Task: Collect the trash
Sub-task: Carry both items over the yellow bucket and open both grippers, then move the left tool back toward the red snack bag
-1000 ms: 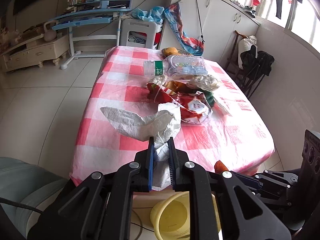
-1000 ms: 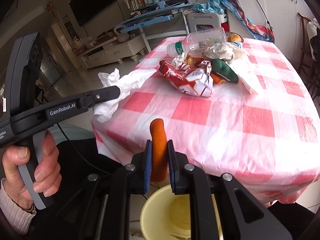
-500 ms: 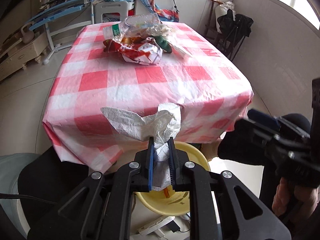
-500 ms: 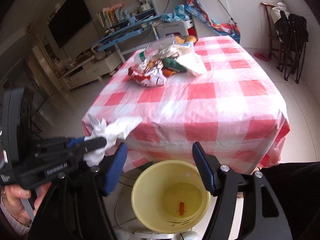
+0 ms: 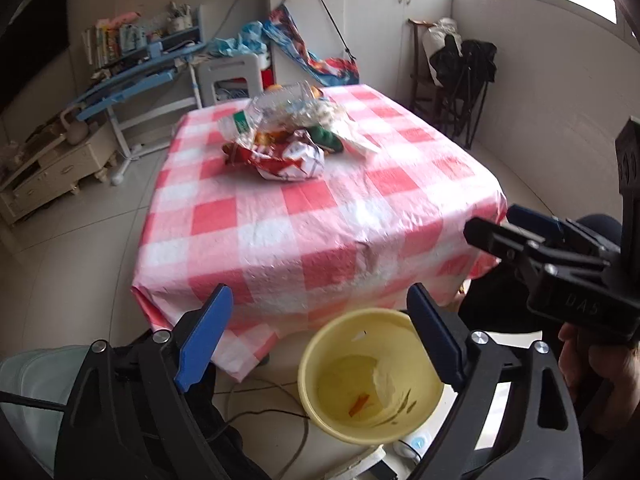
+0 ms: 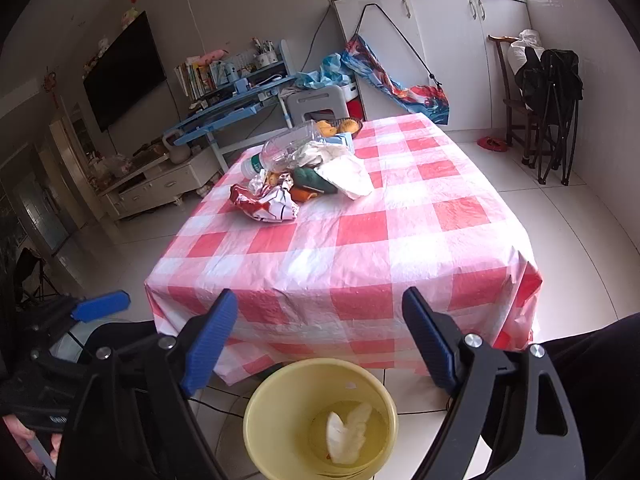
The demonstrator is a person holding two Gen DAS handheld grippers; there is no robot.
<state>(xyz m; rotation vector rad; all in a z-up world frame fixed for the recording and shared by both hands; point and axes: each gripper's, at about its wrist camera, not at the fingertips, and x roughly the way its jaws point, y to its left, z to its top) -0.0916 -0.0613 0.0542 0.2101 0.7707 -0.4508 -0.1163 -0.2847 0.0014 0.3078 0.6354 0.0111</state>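
Opening over the yellow bin (image 6: 320, 420), both grippers' jaws have just spread wide and stand empty: the tissue (image 6: 346, 430) now lies inside. More trash (image 6: 296, 176) waits in a heap toward the bench's far edge.

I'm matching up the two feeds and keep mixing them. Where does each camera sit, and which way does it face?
Left wrist: sits on the left gripper, looking down along its open fingers at the yellow bin and checked table; the right gripper and a hand show at right.
Right wrist: sits on the right gripper, facing the same bin with a white tissue inside; the left gripper shows at left.
Shared: bin, table, trash pile.
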